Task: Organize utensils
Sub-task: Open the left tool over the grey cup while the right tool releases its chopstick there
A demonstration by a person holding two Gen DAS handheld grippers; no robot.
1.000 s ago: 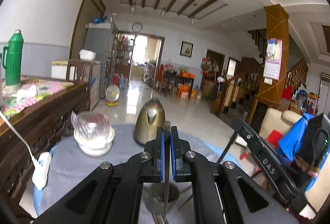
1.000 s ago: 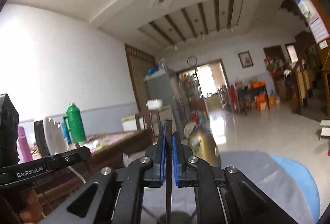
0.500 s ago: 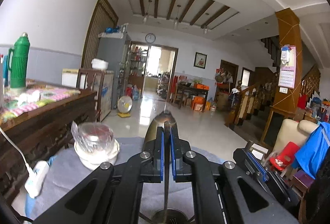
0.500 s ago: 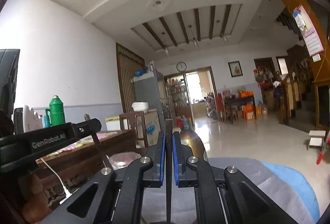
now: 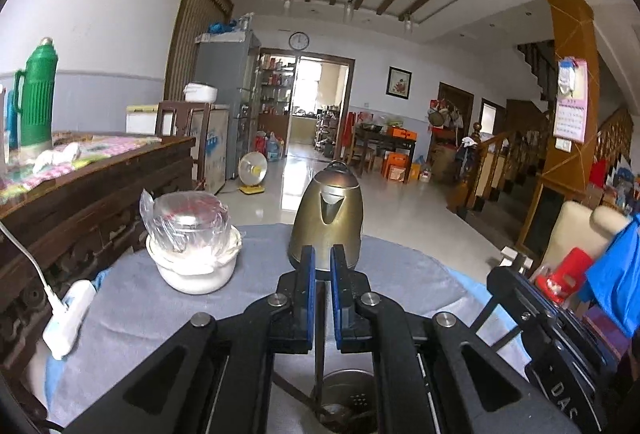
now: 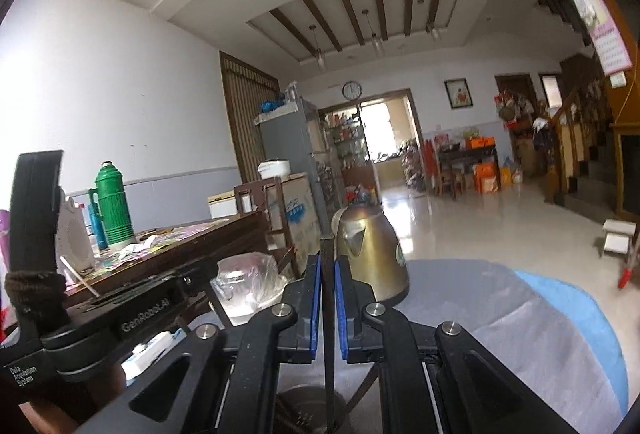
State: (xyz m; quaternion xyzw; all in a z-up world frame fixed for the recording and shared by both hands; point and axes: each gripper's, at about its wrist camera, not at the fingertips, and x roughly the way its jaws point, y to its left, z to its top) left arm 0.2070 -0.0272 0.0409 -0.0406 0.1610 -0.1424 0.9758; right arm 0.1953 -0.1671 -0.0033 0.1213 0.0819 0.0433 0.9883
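We note the left hand-held gripper (image 5: pixel 321 276) has parted, releasing its chopstick (image 5: pixel 319 346) into the holder (image 5: pixel 347 398); the right hand-held gripper (image 6: pixel 327 288) keeps clamping its chopstick (image 6: pixel 328 314)

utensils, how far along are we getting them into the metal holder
Done: the left gripper has let go, its utensil standing loose in the metal holder. In hand: the right gripper clamps a dark utensil whose lower end reaches the holder. Left: releasing it. Other utensils cannot be seen.
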